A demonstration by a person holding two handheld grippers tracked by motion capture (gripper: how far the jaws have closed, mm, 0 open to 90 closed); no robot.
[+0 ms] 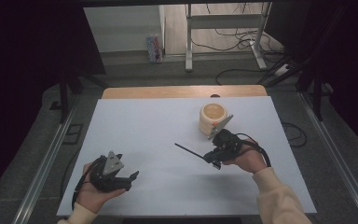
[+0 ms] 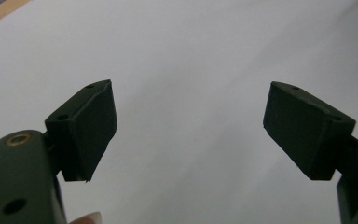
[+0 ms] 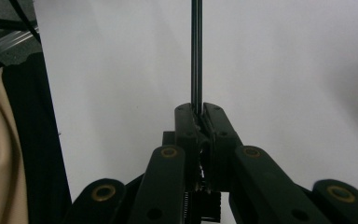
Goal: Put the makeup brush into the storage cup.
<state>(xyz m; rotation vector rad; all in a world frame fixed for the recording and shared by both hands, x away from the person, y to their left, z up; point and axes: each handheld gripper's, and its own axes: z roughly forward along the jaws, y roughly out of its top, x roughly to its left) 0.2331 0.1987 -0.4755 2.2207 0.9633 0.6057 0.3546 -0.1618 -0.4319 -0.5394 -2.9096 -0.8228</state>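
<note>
Two claws mid-table, right claw (image 1: 208, 158) gripping thin black rod (image 1: 188, 151), left claw (image 1: 131, 179) agape

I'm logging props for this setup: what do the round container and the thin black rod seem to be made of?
The round container looks like pale wood or bamboo with a matte finish: warm tan colour, thick rim, no glare. The thin black rod, clamped in the right gripper, looks like smooth black plastic or coated metal; its faint sheen leaves that open.

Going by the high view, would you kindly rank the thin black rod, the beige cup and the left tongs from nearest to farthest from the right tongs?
1. Thin black rod: clamped in the right tongs, pointing left.
2. Beige cup: just behind, toward the table's far edge.
3. Left tongs: far left, near the front edge, open.
</note>
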